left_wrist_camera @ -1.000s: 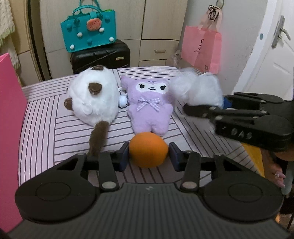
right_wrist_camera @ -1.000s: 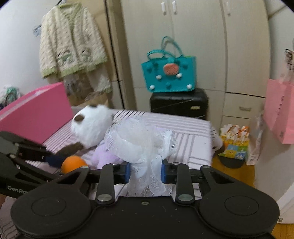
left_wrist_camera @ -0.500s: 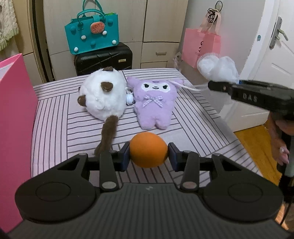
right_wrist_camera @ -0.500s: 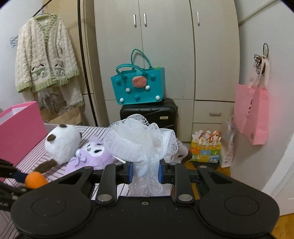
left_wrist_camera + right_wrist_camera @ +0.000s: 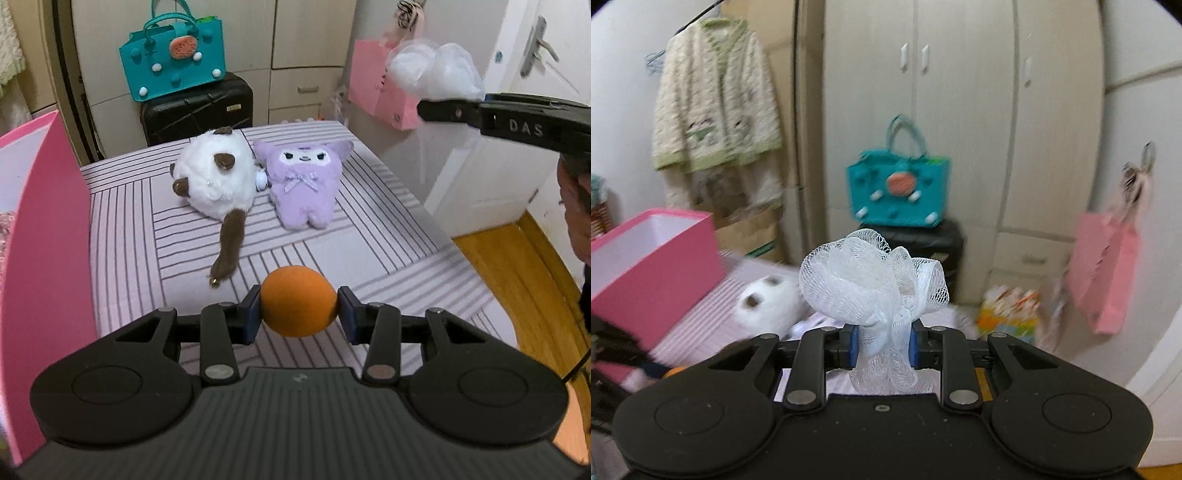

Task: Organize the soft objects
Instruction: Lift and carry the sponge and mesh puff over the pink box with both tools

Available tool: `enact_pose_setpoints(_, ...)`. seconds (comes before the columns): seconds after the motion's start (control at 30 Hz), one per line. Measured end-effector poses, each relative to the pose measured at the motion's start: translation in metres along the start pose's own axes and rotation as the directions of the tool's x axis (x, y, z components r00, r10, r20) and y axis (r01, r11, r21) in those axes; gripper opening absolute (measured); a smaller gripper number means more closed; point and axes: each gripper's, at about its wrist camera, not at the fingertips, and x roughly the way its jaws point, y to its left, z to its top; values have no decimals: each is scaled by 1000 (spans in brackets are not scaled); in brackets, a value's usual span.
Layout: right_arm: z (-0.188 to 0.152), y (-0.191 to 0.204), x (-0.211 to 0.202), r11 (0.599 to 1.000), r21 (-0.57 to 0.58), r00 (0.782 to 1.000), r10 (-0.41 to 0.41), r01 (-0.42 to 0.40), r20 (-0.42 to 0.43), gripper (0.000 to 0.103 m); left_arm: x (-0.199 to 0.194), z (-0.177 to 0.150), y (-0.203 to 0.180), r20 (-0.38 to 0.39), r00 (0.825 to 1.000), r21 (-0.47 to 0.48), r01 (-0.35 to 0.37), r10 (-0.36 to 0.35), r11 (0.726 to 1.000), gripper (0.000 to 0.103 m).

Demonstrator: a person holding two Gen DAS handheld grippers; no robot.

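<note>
**Two soft loads aloft, one pink box to fill**

The left gripper (image 5: 299,312) is clamped on an orange foam ball (image 5: 298,301), its jaws pressed against the ball's two sides above the striped bed (image 5: 369,236). The right gripper (image 5: 881,341) is closed on a white mesh bath pouf (image 5: 873,291), pinching the gathered waist so the frills bloom above the fingers and a tail hangs below. In the left wrist view that pouf (image 5: 436,70) rides high and to the right, well apart from the ball.

Still lying on the bed are a white plush cat (image 5: 214,184) with brown ears and tail and a purple plush doll (image 5: 304,184), side by side and touching or nearly so. The open pink box (image 5: 653,254) stands at the bed's left edge (its wall fills the left border of the left wrist view) and looks like the place for all of them, though that is a judgement.

To do the step well, each load should probably go over the box opening in turn, the nearer ball first, so the two tools do not cross. Lower each well inside the rim before opening: the ball will roll or bounce if dropped from height, and the pouf's mesh may snag on a finger pad, so open wide and lift straight up. The right wrist view is blurred, so the box's contents cannot be told.
</note>
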Motion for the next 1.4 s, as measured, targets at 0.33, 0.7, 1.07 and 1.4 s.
enact_pose_setpoints(0.33,-23,33,-14,944,193,910,314,-268,-271,28,-42,-18,10,-92,994,11,64,-62,998,41)
enact_pose_setpoints(0.7,-21,95,-41,881,204,779,472,-426,-413,29,-93,-39,24,-115,990,15,80,-78,997,42)
enact_pose_setpoints(1.07,27,149,-56,812,173,706,573,-557,-417,29,-161,-42,58,-66,997,17,40,-39,999,42)
enact_pose_setpoints(1.4,94,193,-53,777,87,708,608,-624,-358,30,-206,-30,121,33,999,-21,-38,39,999,43)
